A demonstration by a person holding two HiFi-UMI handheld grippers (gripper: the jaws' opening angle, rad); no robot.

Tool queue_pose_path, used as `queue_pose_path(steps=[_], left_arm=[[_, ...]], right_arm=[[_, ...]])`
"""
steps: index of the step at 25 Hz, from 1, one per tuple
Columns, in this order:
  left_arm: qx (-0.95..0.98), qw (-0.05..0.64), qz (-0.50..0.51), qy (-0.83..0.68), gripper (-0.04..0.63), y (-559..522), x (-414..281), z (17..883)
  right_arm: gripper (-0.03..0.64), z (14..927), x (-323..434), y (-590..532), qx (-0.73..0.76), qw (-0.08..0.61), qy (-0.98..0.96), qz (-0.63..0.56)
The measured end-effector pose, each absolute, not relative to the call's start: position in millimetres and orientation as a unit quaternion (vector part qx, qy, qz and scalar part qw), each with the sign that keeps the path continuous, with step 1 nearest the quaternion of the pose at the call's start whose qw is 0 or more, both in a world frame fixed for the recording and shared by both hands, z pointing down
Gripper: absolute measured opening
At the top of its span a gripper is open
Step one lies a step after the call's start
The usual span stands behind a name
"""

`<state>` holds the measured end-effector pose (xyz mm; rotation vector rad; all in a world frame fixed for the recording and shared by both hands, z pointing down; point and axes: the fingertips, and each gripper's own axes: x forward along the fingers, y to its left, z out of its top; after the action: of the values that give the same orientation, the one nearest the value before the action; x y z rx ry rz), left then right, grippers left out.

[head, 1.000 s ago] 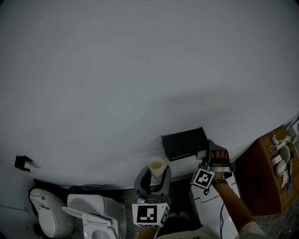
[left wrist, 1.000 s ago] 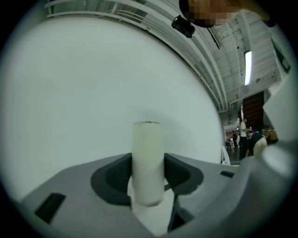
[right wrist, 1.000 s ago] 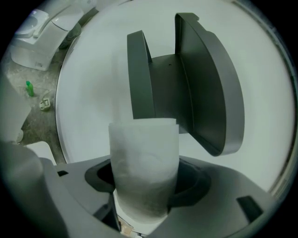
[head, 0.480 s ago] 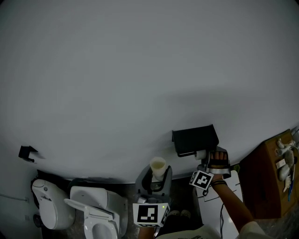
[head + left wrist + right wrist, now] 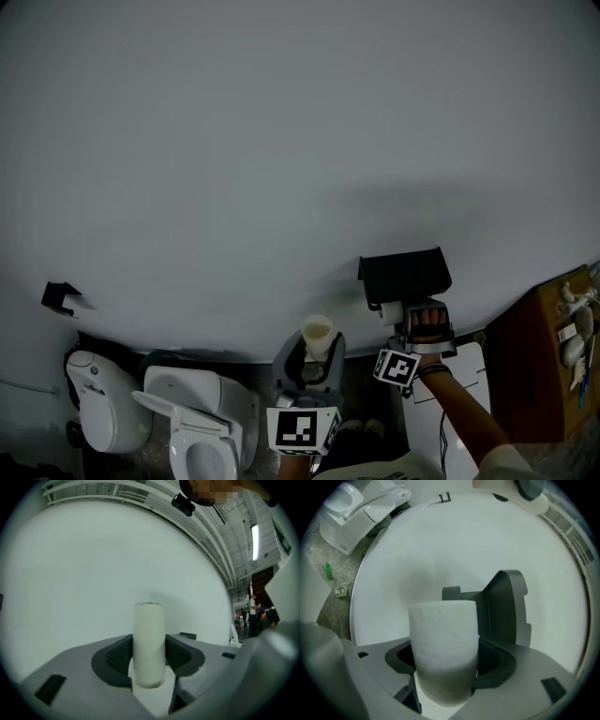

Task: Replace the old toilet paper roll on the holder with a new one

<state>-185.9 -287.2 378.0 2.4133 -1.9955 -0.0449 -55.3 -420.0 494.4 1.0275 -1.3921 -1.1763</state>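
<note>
Lower centre of the head view: left gripper [image 5: 313,359] points up the frame, jaws clenched on a bare cardboard tube [image 5: 317,334]. In the left gripper view the tube [image 5: 149,648] stands upright between the ribbed pads, each pad pressed against a side, with its top end well above the jaws. Plain white wall [image 5: 84,573] behind it.

Right of centre in the head view: right gripper [image 5: 413,322] is just below the black holder [image 5: 405,275] mounted on the wall. Its jaws grasp a full white roll [image 5: 391,311], which sits at the holder's lower left edge. Contact between roll and holder cannot be told. In the right gripper view the roll [image 5: 445,651] fills the gap between the jaws, axis upright in the frame. The holder [image 5: 502,609] is right behind it, slightly to the right, its dark cover seen edge-on.

Other items, head view: white toilet [image 5: 195,427] at lower left, small black bracket [image 5: 59,297] on the wall at far left, brown box [image 5: 539,380] at right edge.
</note>
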Motion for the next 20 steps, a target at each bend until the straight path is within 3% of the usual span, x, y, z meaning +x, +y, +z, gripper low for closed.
queue_pose_path(steps=[13, 20], left_arm=[[0.774, 0.009, -0.023, -0.632, 0.204, -295, -182, 380], [0.781, 0.006, -0.025, -0.624, 0.204, -304, -169, 377]], right_arm=[[0.330, 489, -43, -386, 0.439, 0.477, -0.602, -0.466], [0.330, 486, -25, -357, 0.485, 0.419, -0.682, -0.351]])
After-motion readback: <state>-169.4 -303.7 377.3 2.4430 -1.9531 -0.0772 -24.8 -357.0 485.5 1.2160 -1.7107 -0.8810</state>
